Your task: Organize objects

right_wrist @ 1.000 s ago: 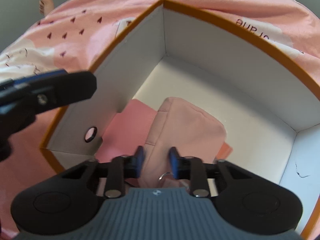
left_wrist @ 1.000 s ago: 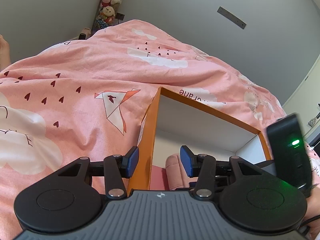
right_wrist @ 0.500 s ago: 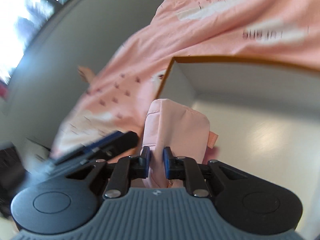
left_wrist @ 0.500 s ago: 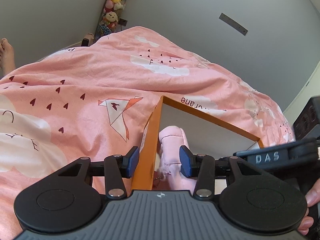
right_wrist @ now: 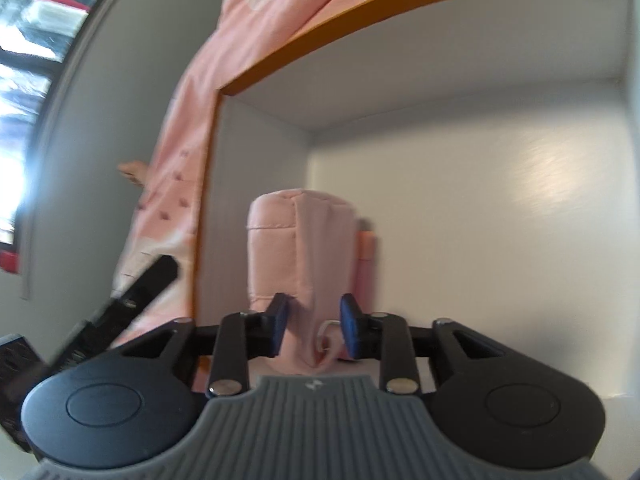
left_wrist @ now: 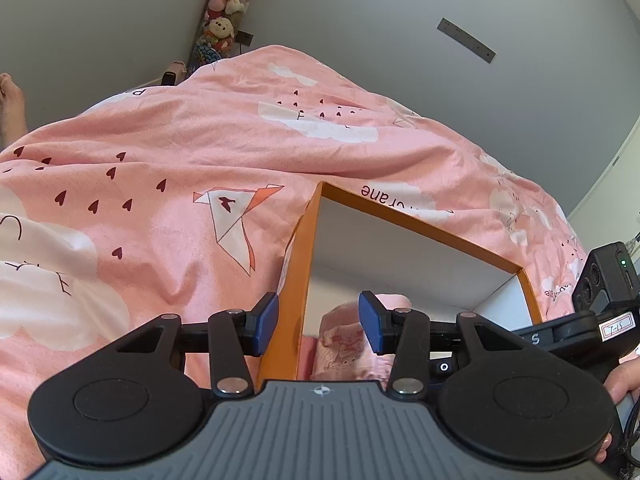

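Observation:
An orange box [left_wrist: 298, 268] with white inside walls lies on the pink bedspread [left_wrist: 160, 200]. A pale pink fabric pouch [right_wrist: 300, 248] stands upright inside it, also in the left wrist view [left_wrist: 348, 340]. My right gripper [right_wrist: 314, 330] is inside the box with its jaws parted on either side of the pouch's near end and its metal ring [right_wrist: 326, 334]; the pads look apart from the fabric. My left gripper [left_wrist: 318, 322] is open and empty, straddling the box's left wall.
A darker pink flat item [right_wrist: 366, 264] stands behind the pouch in the box. Plush toys [left_wrist: 224, 12] hang in the wall corner beyond the bed. A bare foot [left_wrist: 12, 100] shows at the far left. The right gripper's body [left_wrist: 600, 308] is beside the box.
My right gripper lifted the pouch, swung it upright inside the box, and has now opened its jaws from a tight grip. My left gripper stayed open over the box wall.

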`<state>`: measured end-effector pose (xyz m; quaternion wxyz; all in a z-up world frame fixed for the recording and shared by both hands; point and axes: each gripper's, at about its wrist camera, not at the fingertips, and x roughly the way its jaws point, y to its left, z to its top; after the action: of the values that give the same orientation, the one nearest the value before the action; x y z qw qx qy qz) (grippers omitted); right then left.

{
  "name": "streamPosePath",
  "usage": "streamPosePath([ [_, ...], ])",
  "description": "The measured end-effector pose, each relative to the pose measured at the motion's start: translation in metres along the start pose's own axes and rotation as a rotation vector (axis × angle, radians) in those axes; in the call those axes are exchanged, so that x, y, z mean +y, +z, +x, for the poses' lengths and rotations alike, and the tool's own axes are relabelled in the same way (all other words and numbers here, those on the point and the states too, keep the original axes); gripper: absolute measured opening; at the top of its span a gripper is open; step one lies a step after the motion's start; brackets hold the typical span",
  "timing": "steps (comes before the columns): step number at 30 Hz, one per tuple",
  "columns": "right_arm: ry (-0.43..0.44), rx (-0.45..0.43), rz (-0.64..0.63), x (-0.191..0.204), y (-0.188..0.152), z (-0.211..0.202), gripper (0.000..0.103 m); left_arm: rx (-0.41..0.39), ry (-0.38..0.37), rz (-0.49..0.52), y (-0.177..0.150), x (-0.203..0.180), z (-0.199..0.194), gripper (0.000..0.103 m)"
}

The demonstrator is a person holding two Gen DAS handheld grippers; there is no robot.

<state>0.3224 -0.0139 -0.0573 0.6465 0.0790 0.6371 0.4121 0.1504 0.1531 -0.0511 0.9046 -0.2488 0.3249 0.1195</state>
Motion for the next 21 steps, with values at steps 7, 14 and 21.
streamPosePath([
  [7,-0.241,-0.018,-0.098,0.004,-0.005,0.006,0.032,0.001,0.004,0.006,-0.001,-0.001,-0.001,0.051],
  [14,-0.208,0.023,-0.080,-0.004,-0.006,0.022,0.035,0.013,0.009,0.005,-0.002,0.000,0.002,0.051],
  [21,-0.212,0.032,-0.144,0.009,-0.004,0.032,0.040,0.022,0.009,0.001,-0.003,0.002,0.005,0.051],
])
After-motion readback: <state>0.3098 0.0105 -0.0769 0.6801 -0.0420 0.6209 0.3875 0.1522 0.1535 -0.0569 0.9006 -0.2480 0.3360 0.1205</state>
